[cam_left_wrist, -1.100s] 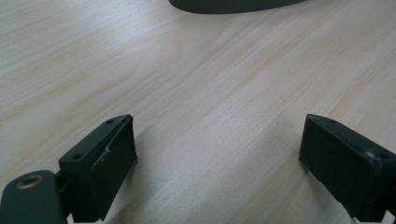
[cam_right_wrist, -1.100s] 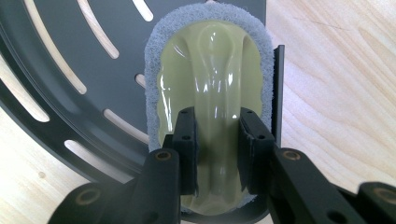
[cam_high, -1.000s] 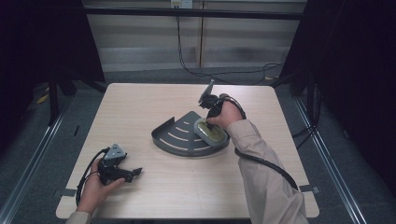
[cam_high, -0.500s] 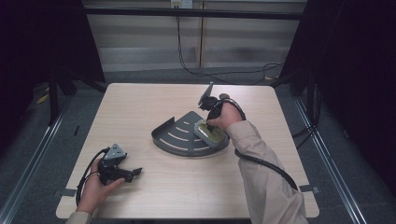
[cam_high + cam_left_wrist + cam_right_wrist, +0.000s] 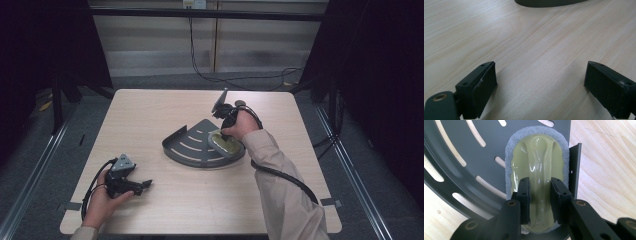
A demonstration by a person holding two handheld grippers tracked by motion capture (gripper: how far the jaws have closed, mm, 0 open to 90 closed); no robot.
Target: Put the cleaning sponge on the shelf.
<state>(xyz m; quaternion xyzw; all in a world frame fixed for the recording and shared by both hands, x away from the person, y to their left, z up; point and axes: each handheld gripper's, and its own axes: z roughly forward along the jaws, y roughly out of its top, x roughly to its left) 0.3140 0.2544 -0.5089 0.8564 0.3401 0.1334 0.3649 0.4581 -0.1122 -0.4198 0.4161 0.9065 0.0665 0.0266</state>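
Count: one dark grey fan-shaped slotted metal tray (image 5: pixel 192 147), one olive-green oval scrubber with grey abrasive pad (image 5: pixel 225 143), two grippers, all on one light wooden tabletop (image 5: pixel 165 107).

Scrubber: flat in tray, against its straight right wall, near tabletop centre.

Right gripper (image 5: pixel 540 202): jaws clamped on scrubber's raised green ridge, seen close in right gripper view.

Left gripper (image 5: pixel 540 82): jaws wide apart, over bare wood near front left corner; tray rim visible at top of left gripper view.
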